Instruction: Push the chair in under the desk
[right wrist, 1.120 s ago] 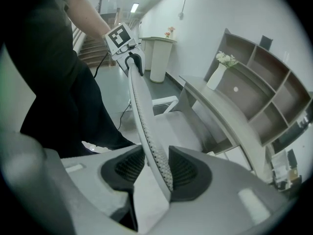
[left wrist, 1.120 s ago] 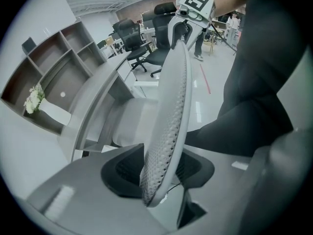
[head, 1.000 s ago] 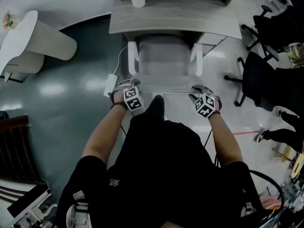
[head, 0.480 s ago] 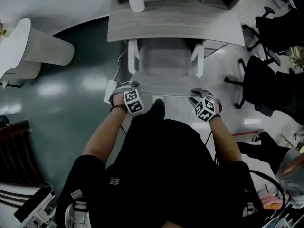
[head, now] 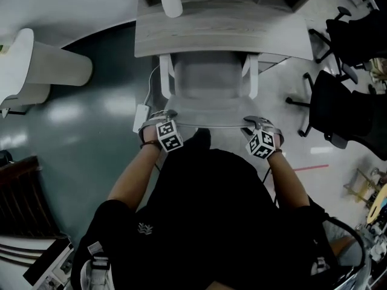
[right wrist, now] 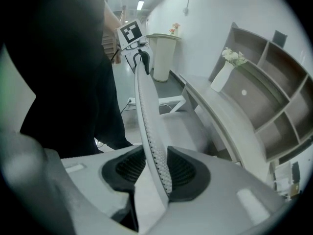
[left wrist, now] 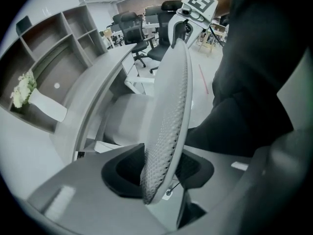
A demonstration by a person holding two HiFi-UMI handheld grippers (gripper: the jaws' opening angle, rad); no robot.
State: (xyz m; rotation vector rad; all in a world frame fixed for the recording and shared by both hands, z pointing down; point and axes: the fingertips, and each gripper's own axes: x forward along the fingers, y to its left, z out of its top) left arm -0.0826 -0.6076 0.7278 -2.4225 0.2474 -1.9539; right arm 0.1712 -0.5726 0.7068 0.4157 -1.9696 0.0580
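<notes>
A light grey mesh-back chair [head: 208, 80] faces the grey desk [head: 224, 32], its seat front and armrest tips under the desk's near edge. My left gripper [head: 164, 115] holds the left end of the backrest's top rim [head: 208, 123], and my right gripper [head: 253, 123] holds the right end. In the left gripper view the mesh backrest [left wrist: 171, 116] runs between the dark pads of the left gripper [left wrist: 159, 173]. In the right gripper view the backrest [right wrist: 146, 106] sits likewise inside the right gripper [right wrist: 155, 173]. Both pairs of pads press on the rim.
A white vase [head: 171, 3] with flowers stands on the desk by its shelves. A white power strip [head: 140, 109] with a cable lies on the floor left of the chair. A white pedestal [head: 54, 65] stands at the left, black office chairs [head: 329, 101] at the right.
The chair has slid forward, its seat further beneath the desk edge, with both grippers following on the backrest. A person walking at the right has left the view.
</notes>
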